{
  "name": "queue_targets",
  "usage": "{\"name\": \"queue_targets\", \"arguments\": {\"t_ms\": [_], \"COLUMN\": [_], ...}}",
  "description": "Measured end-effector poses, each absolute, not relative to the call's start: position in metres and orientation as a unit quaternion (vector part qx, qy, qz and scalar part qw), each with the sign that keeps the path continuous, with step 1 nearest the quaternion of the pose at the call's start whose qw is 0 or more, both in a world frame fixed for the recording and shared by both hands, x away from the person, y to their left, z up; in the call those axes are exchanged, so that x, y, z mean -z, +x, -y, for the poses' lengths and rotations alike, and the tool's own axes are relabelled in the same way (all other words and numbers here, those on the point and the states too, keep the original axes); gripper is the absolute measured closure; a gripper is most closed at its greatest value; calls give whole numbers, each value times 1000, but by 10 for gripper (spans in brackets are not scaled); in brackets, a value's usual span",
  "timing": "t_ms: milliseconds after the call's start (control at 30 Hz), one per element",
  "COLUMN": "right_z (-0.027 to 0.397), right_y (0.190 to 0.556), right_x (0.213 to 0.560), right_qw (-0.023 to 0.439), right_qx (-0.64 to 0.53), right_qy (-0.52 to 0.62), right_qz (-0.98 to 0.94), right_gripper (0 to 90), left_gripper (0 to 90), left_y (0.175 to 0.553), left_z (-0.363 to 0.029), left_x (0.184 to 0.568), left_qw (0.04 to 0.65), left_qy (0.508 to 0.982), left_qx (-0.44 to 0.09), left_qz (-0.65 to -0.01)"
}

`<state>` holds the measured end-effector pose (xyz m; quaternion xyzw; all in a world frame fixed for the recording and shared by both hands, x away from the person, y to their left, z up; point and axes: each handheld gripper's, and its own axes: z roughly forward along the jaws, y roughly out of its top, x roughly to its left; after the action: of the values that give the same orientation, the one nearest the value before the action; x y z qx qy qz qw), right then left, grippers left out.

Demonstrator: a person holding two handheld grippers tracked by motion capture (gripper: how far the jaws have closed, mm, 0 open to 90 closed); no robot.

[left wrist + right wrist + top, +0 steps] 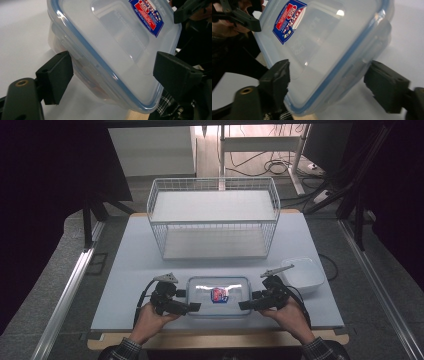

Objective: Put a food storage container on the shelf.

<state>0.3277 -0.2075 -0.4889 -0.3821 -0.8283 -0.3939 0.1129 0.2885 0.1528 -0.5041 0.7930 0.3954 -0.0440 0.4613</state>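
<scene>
Under frosted lid (pixel 117 50), contents blurred, indistinct

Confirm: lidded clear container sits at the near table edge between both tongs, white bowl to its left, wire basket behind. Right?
Not quite. The white bowl is to the right of the container, beside the right tongs, as the high view shows. The rest holds: left tongs flank it, wire basket behind.

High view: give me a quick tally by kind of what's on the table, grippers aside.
Clear lidded container with blue seal: 1
White wire basket: 1
White dish: 1
Total: 3
</scene>
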Motion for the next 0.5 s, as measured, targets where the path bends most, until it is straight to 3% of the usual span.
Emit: {"name": "queue_targets", "arguments": {"t_ms": [67,133,333,500], "right_z": [214,218,216,217], "right_y": [325,322,318,317], "right_x": [485,481,480,481], "right_qw": [108,103,95,96], "right_qx": [416,426,426,430], "right_qy": [-390,-392,-404,-405], "right_qz": [814,809,804,802], "right_gripper": [401,437,442,441], "left_gripper": [366,437,423,322], "left_y": [286,285,281,278], "left_z": [-164,-165,-162,-158], "left_x": [502,501,501,507], "left_qw": [493,498,491,478], "left_qy": [770,766,764,774], "left_qx": [43,41,44,56], "left_qz": [-402,-405,-417,-410]}}
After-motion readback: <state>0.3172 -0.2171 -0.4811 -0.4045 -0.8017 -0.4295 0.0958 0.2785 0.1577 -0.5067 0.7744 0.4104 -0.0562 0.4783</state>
